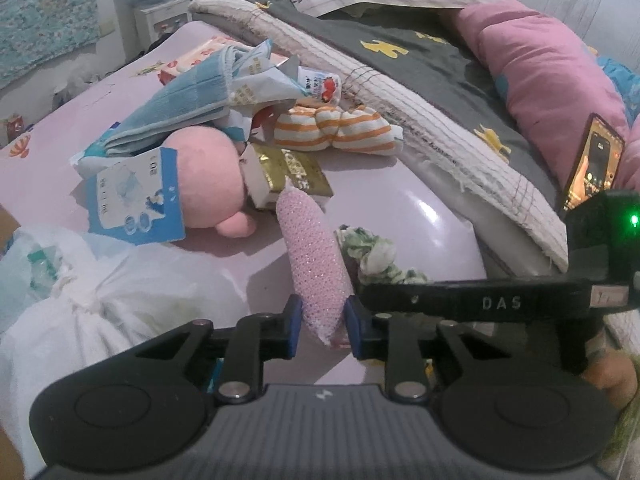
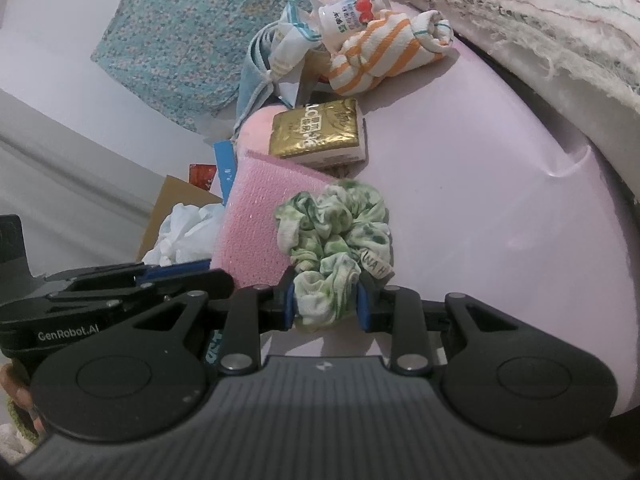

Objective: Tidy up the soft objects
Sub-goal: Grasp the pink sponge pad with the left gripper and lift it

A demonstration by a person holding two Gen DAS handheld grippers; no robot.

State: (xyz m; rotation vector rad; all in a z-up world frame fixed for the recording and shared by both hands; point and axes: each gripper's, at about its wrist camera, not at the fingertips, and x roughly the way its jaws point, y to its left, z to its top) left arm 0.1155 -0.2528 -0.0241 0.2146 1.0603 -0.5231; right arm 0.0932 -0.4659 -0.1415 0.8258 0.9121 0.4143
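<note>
My left gripper [image 1: 322, 318] is shut on a pink mesh sponge [image 1: 312, 256], held over the pale pink bed sheet [image 1: 420, 208]. My right gripper [image 2: 326, 304] is shut on a green-and-white scrunchie [image 2: 336, 236], right beside the sponge [image 2: 256, 220]; the scrunchie also shows in the left wrist view [image 1: 372, 252]. Behind lie a pink plush toy [image 1: 208, 172], an orange-striped cloth [image 1: 340, 128], also in the right wrist view [image 2: 384, 56], and a folded blue cloth [image 1: 188, 96].
A gold box [image 1: 288, 172], snack packets [image 1: 260, 80], a small bottle [image 2: 352, 12] and a blue card [image 1: 136, 196] mix into the pile. A tied white plastic bag [image 1: 92, 300] sits front left. Folded blankets [image 1: 400, 92], a pink pillow [image 1: 552, 64] and a phone [image 1: 592, 164] lie right.
</note>
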